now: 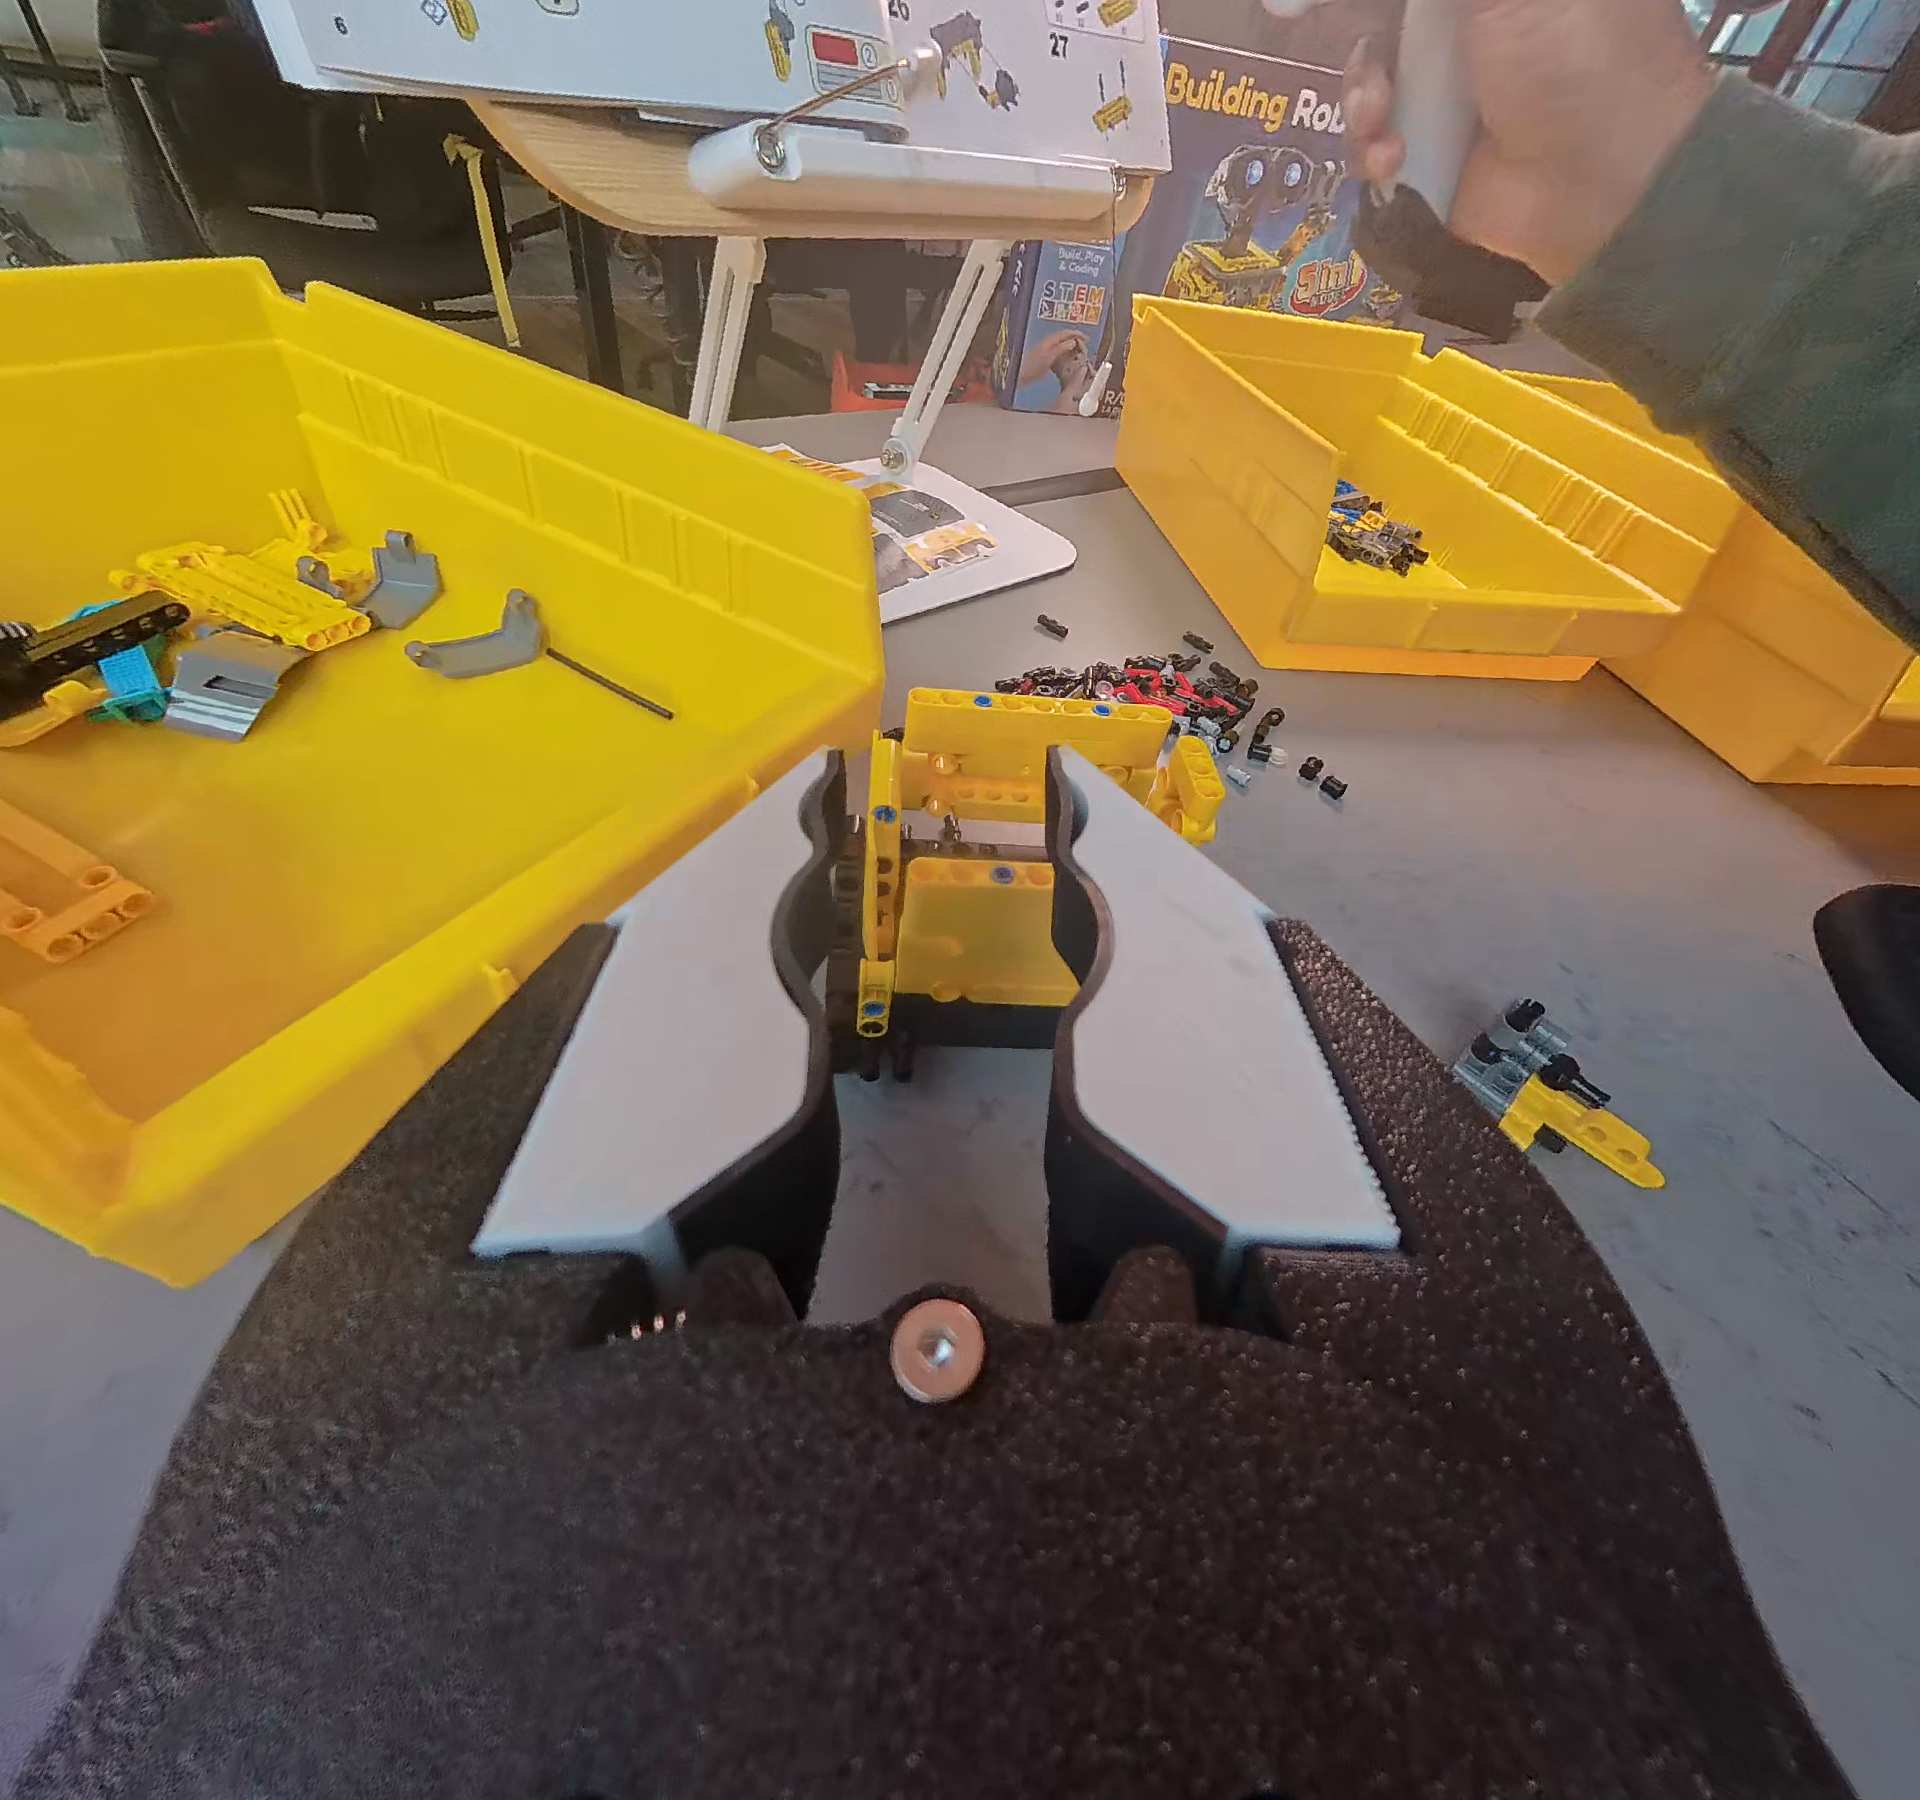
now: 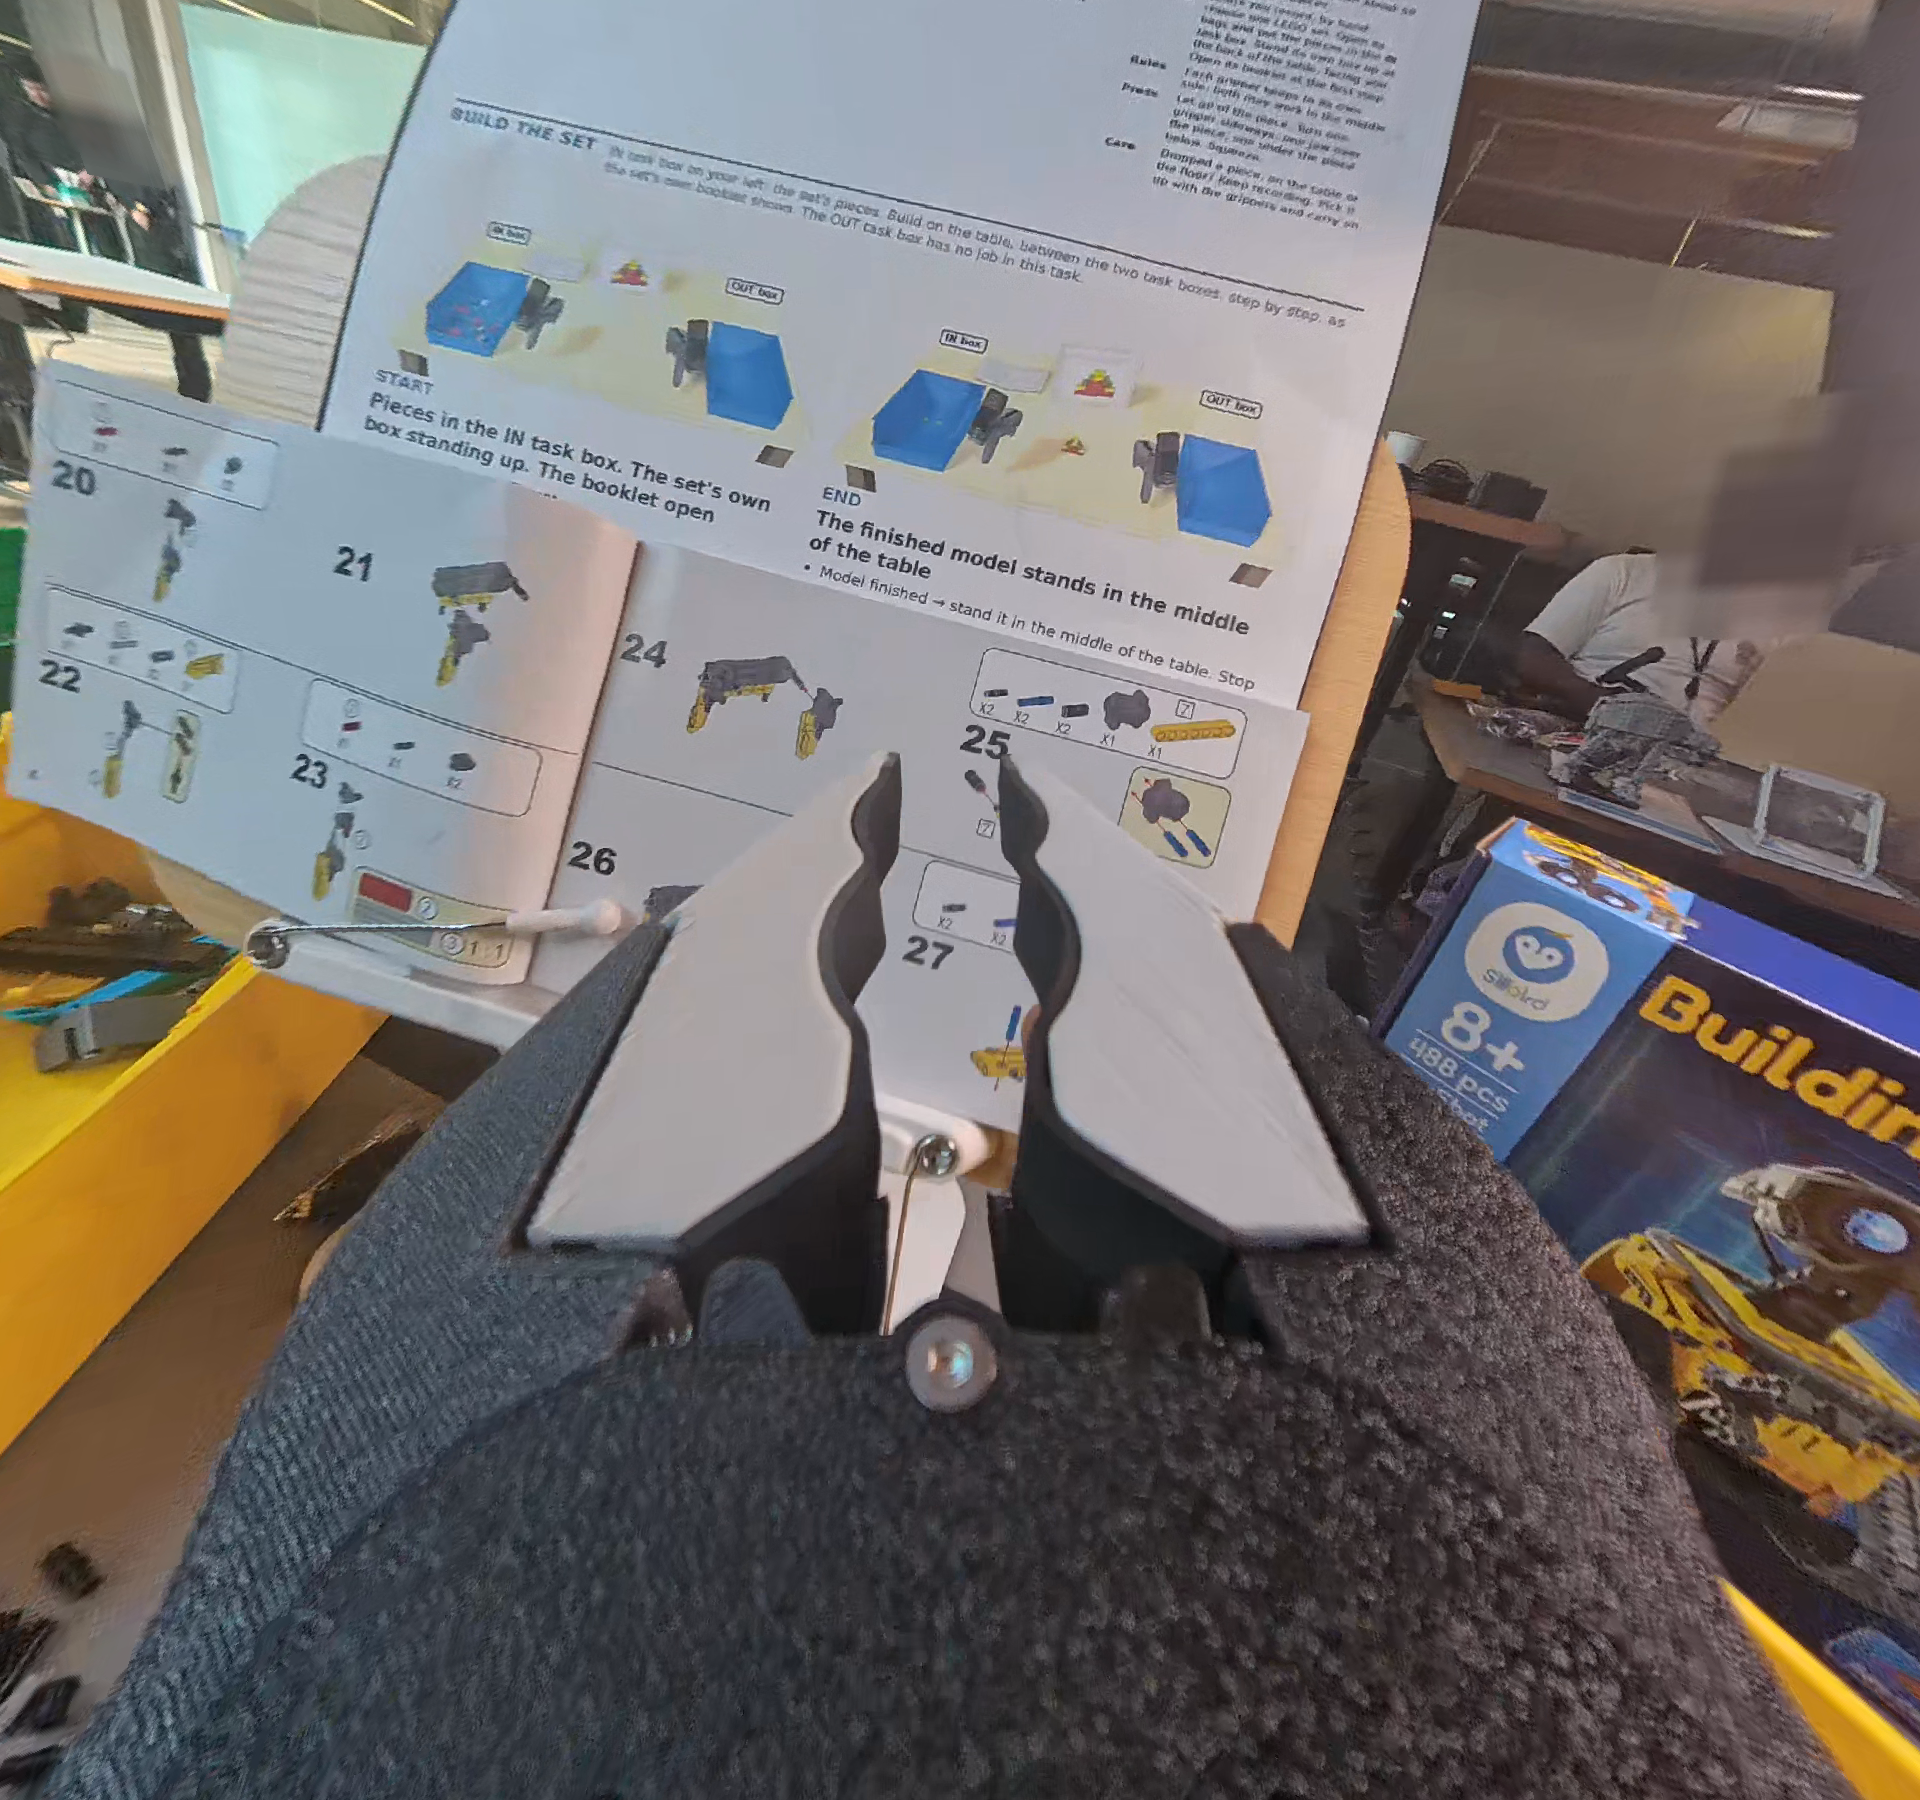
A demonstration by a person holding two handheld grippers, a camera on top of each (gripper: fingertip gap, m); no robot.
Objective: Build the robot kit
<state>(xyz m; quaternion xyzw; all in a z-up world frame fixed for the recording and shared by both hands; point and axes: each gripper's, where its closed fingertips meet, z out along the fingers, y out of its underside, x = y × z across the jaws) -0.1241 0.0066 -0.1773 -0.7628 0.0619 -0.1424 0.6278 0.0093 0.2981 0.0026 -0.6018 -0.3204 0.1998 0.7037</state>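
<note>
The right gripper point(image 2: 948, 774), grey-fingered with black wavy pads on a dark textured body, hangs in the air with its jaws a little apart and nothing between them. Right behind its tips, the open white instruction booklet point(image 2: 436, 670) sits propped on a pale stand. Above the booklet, a large printed white sheet point(image 2: 935, 223). Left of the booklet, a yellow plastic bin point(image 2: 145, 1116). Right of it, a blue cardboard toy box point(image 2: 1621, 1075).
</note>
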